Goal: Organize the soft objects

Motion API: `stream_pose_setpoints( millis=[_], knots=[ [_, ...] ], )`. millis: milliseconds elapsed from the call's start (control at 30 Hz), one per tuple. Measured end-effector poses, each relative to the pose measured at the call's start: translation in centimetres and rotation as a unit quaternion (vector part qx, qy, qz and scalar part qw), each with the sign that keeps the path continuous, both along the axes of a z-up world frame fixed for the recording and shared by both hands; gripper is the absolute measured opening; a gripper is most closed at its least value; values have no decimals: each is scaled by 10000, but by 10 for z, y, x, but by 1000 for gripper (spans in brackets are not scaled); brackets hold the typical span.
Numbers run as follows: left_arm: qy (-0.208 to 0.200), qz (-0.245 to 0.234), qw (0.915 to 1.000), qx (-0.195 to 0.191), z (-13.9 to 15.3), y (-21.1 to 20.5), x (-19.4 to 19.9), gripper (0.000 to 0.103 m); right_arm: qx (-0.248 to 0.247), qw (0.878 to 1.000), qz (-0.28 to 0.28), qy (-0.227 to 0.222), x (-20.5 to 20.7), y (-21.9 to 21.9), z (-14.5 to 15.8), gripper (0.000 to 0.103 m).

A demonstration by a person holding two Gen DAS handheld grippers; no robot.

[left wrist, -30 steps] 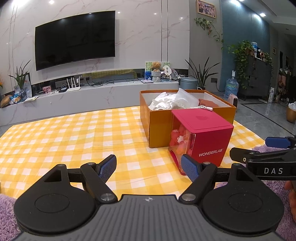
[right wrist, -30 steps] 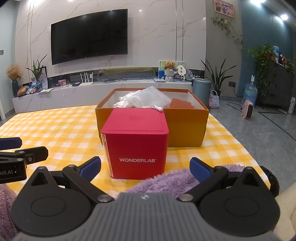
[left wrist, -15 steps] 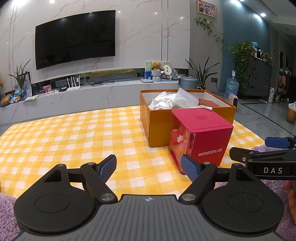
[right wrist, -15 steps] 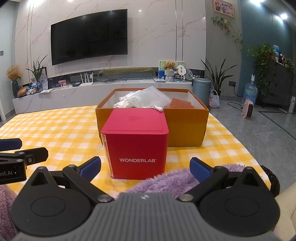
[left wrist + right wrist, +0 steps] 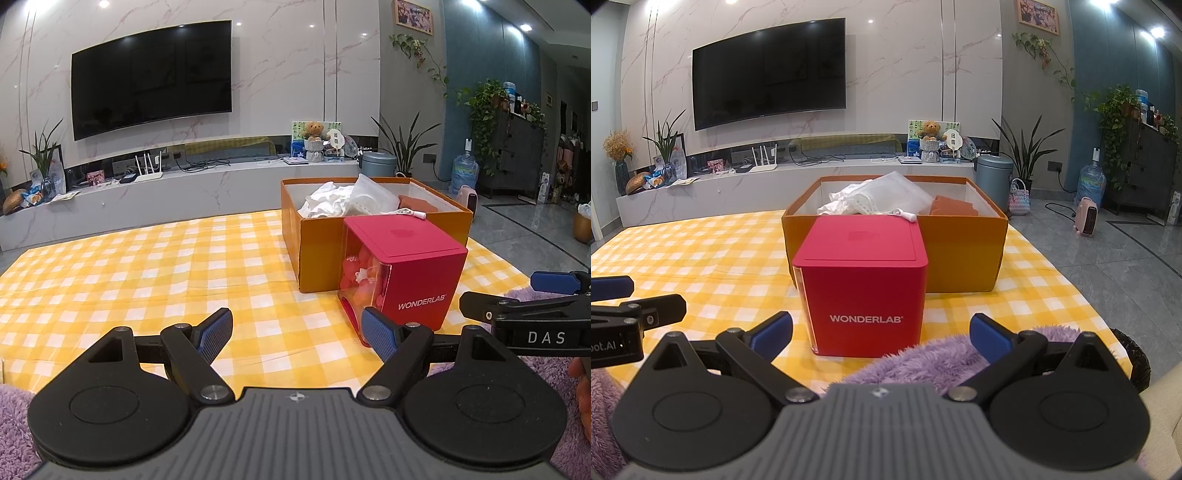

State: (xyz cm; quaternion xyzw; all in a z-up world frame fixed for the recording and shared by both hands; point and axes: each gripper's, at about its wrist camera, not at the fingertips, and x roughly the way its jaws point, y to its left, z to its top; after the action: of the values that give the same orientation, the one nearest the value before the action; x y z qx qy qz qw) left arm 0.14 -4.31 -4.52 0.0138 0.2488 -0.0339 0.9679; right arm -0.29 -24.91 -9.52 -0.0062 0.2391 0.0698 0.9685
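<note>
Gaping wide and holding nothing, the left gripper (image 5: pixel 297 334) and right gripper (image 5: pixel 881 332) fill each frame's bottom. At centre, the red box (image 5: pixel 864 280) touches the orange box (image 5: pixel 964 251) of white cloth (image 5: pixel 875 203); purple fleece (image 5: pixel 923 360) lies lower right.

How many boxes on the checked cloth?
2. The orange box sits farther back, open-topped with white fabric inside. The red box stands just in front of it, nearer both open hand-held grippers. Others may be hidden behind them.
</note>
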Motion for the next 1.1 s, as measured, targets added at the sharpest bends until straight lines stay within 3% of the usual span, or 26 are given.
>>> stream_pose_setpoints(
  millis=[1100],
  knots=[
    [-89, 3, 10000, 37, 6, 1, -1, 93, 3, 10000, 2, 9, -1, 1, 0, 100]
  ],
)
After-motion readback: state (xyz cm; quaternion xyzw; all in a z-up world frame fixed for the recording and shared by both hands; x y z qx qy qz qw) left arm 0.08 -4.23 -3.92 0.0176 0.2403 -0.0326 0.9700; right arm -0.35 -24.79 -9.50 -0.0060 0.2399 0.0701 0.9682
